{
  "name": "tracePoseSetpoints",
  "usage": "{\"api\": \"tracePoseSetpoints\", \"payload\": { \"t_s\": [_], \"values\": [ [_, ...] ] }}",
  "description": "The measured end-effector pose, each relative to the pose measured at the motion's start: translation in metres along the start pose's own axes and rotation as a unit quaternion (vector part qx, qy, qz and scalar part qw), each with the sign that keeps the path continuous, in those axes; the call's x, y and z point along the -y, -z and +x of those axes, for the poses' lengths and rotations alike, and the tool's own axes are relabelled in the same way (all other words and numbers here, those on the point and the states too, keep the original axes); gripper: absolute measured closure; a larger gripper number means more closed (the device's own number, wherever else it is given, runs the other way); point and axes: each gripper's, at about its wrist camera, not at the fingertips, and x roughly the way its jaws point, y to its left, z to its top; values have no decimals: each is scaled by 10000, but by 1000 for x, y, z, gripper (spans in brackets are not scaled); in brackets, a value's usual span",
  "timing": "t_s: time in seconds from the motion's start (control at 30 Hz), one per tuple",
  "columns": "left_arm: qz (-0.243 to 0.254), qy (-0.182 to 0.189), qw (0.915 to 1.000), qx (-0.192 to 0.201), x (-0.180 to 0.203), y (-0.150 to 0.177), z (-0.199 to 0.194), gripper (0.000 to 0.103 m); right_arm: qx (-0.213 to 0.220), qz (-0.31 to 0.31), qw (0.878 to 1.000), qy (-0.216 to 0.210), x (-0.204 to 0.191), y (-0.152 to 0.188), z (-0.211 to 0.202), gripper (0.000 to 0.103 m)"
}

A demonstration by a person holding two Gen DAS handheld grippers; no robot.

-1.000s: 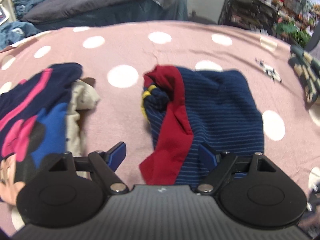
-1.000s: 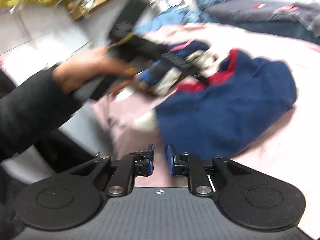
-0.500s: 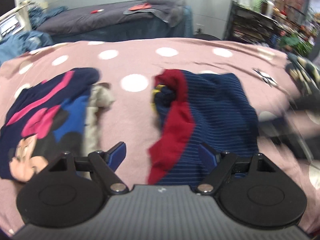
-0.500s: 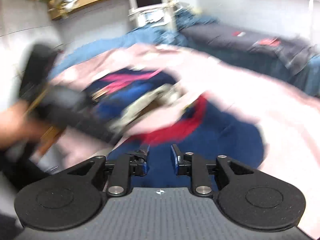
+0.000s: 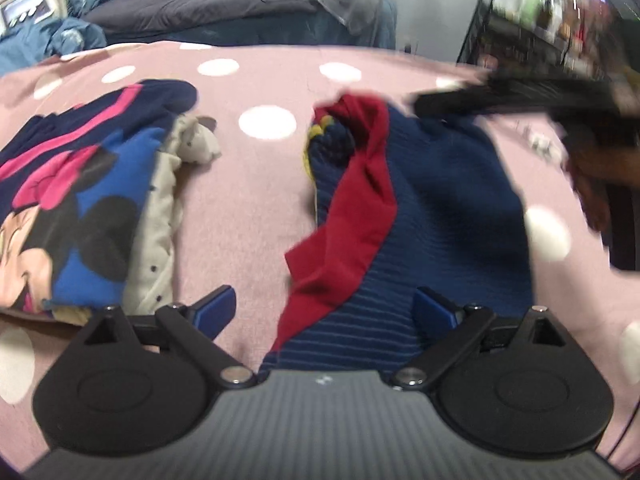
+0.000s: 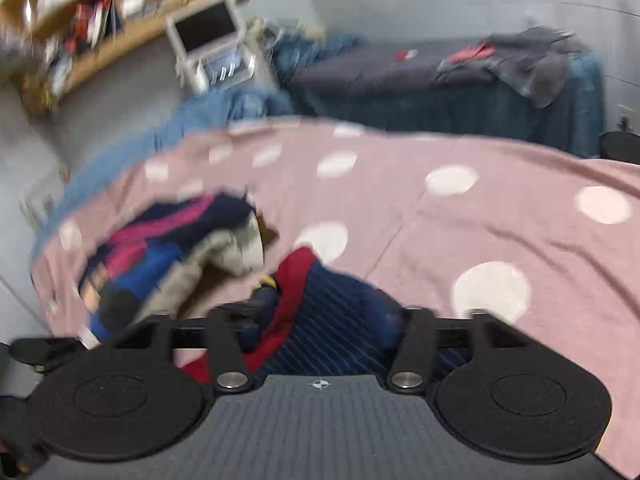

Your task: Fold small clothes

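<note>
A navy striped garment point(image 5: 444, 200) with a red panel point(image 5: 360, 204) lies crumpled on the pink dotted blanket point(image 5: 256, 208). My left gripper point(image 5: 326, 306) hovers at its near edge, its jaws opening. The cloth lies below and between its blue fingertips point(image 5: 216, 304), which do not press on it. My right gripper point(image 6: 322, 320) is low over the same garment point(image 6: 340, 320) with its jaws opening wide and nothing pinched. From the left wrist it is a blurred black shape point(image 5: 500, 96) by the garment's far right corner.
A folded stack topped by a cartoon-mouse print point(image 5: 80, 200) and a beige piece point(image 5: 160, 216) sits to the left, also visible from the right wrist point(image 6: 160, 248). Beyond the blanket are a dark couch with clothes point(image 5: 220, 12), a cluttered shelf point(image 5: 540, 20) and a monitor point(image 6: 208, 28).
The right gripper went from nearly shut to wide open and swung over the navy garment. The left jaws widened a little and moved closer. The right gripper now appears in the left wrist view.
</note>
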Motion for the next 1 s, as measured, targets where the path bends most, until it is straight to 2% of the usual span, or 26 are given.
{"api": "tracePoseSetpoints", "payload": {
  "t_s": [0.07, 0.17, 0.23, 0.3, 0.37, 0.5, 0.57, 0.67, 0.73, 0.87, 1.0],
  "values": [
    [-317, 332, 9986, 273, -16, -1, -15, 1, 41, 241, 9996, 161, 7, 4, -20, 0],
    [-737, 662, 9940, 459, -47, 2, -21, 0, -65, 978, 9951, -129, 34, 25, -52, 0],
    [-621, 800, 9945, 263, -64, 5, -12, 0, -345, 1595, 9862, -280, 50, 45, -62, 0],
    [-420, 1148, 9923, 186, -75, 11, -5, 0, -546, 2043, 9766, -396, 61, 65, -67, 0],
    [-511, 1464, 9878, -146, -82, 17, 7, 0, -630, 2305, 9694, -560, 64, 81, -72, 0],
    [-680, 1606, 9837, -439, -84, 28, 29, 1, -847, 2418, 9636, -766, 57, 98, -72, 0],
    [-780, 1797, 9799, -372, -85, 32, 34, 1, -870, 2585, 9582, -860, 56, 98, -68, 0],
    [-609, 1833, 9802, -434, -74, 30, 37, 2, -947, 2590, 9568, -922, 53, 95, -58, 0],
    [-615, 1949, 9774, -547, -66, 28, 43, 6, -992, 2577, 9573, -861, 52, 93, -51, 0],
    [-607, 1960, 9769, -600, -55, 25, 48, 9, -1013, 2552, 9582, -798, 55, 90, -34, 0],
    [-780, 2150, 9716, -611, -54, 23, 53, 19, -942, 2603, 9575, -809, 57, 84, -21, 0]
  ]
}}
